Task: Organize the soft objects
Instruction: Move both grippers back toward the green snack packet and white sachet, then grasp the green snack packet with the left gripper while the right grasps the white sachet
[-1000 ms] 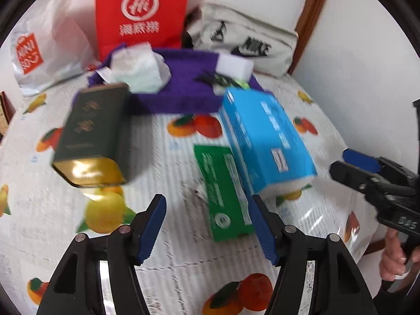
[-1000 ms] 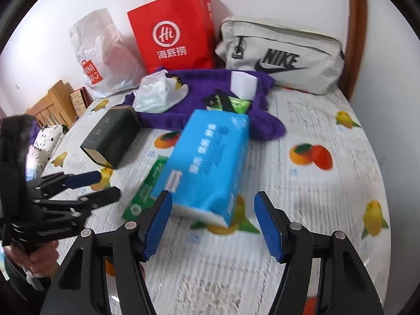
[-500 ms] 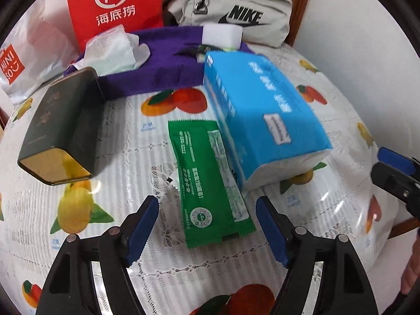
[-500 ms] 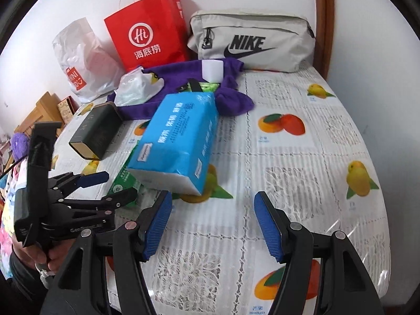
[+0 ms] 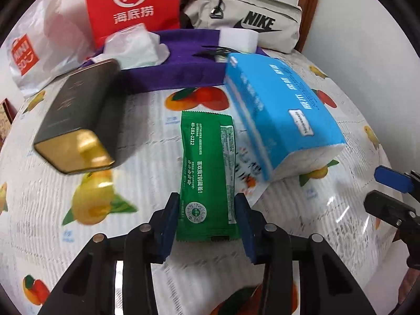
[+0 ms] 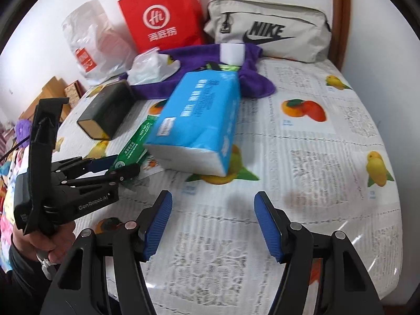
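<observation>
A green flat packet (image 5: 208,173) lies on the fruit-print tablecloth (image 5: 147,144). My left gripper (image 5: 207,216) has closed its blue pads on the packet's near end; the right wrist view shows it (image 6: 123,161) gripping the packet (image 6: 134,144). A blue tissue pack (image 5: 278,110) lies just right of the packet, also in the right wrist view (image 6: 199,123). My right gripper (image 6: 212,223) is open and empty above the cloth, in front of the tissue pack. A purple towel (image 5: 183,60) lies behind, with a white plastic bag (image 5: 134,47) and a white sponge (image 5: 237,39) on it.
A dark green tin with a gold end (image 5: 76,115) lies left of the packet. A red paper bag (image 5: 134,5), a white plastic shopping bag (image 5: 39,50) and a grey Nike pouch (image 5: 246,18) stand against the wall. The table's right edge (image 6: 393,210) is near.
My left gripper moved forward and closed its pads on the near end of the green packet. My right gripper drew back a little from the tissue pack and stays open.
</observation>
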Demonstrator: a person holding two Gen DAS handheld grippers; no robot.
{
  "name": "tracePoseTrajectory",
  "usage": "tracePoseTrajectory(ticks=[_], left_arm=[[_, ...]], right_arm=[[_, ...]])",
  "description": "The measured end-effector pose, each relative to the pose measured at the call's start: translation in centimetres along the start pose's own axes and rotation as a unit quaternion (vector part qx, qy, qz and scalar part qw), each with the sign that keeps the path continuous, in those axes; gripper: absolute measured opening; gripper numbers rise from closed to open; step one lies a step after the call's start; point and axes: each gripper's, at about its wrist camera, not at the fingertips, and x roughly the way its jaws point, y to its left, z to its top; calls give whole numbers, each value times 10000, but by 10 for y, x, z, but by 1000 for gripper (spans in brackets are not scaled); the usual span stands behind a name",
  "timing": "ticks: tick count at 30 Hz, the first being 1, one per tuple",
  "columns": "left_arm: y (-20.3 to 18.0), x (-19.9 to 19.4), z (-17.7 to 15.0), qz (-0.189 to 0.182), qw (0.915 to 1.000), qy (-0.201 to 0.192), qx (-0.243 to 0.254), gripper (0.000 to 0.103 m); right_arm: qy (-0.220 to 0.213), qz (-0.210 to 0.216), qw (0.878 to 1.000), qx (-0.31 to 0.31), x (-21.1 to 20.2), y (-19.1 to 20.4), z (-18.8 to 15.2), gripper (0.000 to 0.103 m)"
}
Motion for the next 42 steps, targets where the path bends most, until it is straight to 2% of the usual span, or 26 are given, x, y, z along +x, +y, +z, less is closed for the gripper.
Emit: tracePoseTrajectory(ticks=[8, 11, 14, 19, 25, 28, 30, 34, 42], left_arm=[[45, -21, -29, 266, 9992, 62, -282, 39], [61, -28, -40, 183, 9991, 92, -365, 39], [70, -34, -49, 329, 9987, 56, -386, 39], [86, -40, -57, 238, 9984, -11, -508, 39], [108, -43, -61, 124, 9971, -91, -751, 39], [116, -43, -62, 4, 9963, -109, -858, 39], [118, -42, -61, -64, 9960, -115, -884, 39], [121, -42, -62, -143, 9955, -147, -930, 39], [126, -43, -63, -196, 9949, -175, -976, 39]], right_arm=[[-33, 346, 9980, -523, 16, 50, -3, 64], [-37, 308, 9970, -704, 30, 66, -4, 64], [-118, 219, 9956, -903, 42, 84, -3, 64], [-266, -247, 9880, -1499, 64, 115, -4, 54], [-429, -679, 9824, -1684, 80, 126, -3, 50], [-493, -841, 9801, -1730, 83, 130, -1, 36], [-510, -933, 9792, -1726, 86, 131, -1, 19], [-480, -1024, 9795, -1669, 88, 130, 1, 2], [-243, -398, 9904, -1299, 67, 119, -6, 0]])
